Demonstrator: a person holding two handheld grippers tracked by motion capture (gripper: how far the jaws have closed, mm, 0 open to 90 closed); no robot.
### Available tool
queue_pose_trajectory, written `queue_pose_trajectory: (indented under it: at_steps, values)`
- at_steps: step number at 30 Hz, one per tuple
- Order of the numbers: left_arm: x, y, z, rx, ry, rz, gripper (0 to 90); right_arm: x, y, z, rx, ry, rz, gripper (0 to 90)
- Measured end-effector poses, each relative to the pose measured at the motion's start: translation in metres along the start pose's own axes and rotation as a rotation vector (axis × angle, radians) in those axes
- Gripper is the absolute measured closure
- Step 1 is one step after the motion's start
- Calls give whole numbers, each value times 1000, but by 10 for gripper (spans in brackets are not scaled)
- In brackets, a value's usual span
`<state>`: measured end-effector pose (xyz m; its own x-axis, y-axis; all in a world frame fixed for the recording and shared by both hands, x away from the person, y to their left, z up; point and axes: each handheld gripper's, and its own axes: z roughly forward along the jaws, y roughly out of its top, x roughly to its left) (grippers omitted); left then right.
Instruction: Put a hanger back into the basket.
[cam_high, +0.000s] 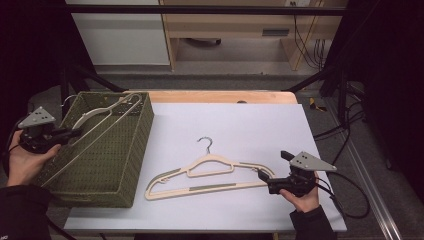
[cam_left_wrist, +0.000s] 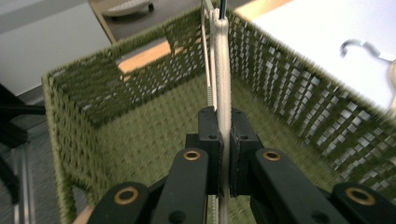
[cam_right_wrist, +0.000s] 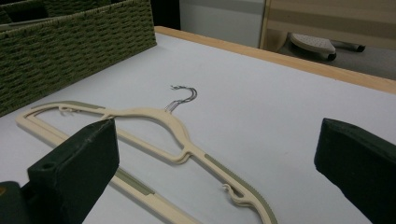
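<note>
Table: a white sheet (cam_high: 240, 125) covers a wooden table; a dark room and light cupboards lie at the far side.
Basket: a green woven basket (cam_high: 135, 150) sits at the left of the sheet.
Left gripper (cam_left_wrist: 223, 154): its jaws are clamped tight on a cream hanger (cam_left_wrist: 223, 93), held over the near left part of the basket.
Held hanger: it slants up across the inside of the basket toward the far right corner.
Right gripper (cam_high: 264, 178): its jaws are spread wide and hold nothing; it sits low at the near right, just beside the end of a second hanger (cam_high: 210, 175).
Second hanger: it lies flat on the sheet, right of the basket, its metal hook (cam_high: 206, 144) pointing to the far side.
</note>
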<state>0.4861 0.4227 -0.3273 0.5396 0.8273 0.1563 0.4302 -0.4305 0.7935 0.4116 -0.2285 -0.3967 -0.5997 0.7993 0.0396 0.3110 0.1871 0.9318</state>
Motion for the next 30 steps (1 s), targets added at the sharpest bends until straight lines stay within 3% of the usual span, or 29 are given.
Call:
queue_pose_trajectory:
  at_steps: [11, 19, 21, 30]
  values:
    - [-6, -29, 24, 60, 16, 32, 858, 1, 0, 0, 1, 2, 2, 9]
    - [-19, -39, 34, 95, -12, 66, 854, 1, 0, 0, 1, 2, 0, 10]
    - [-24, -43, 37, 140, -25, 82, 844, 1, 0, 0, 3, 3, 2, 10]
    - [-41, -46, 44, 205, -78, 130, 803, 2, 0, 1, 7, 7, -4, 13]
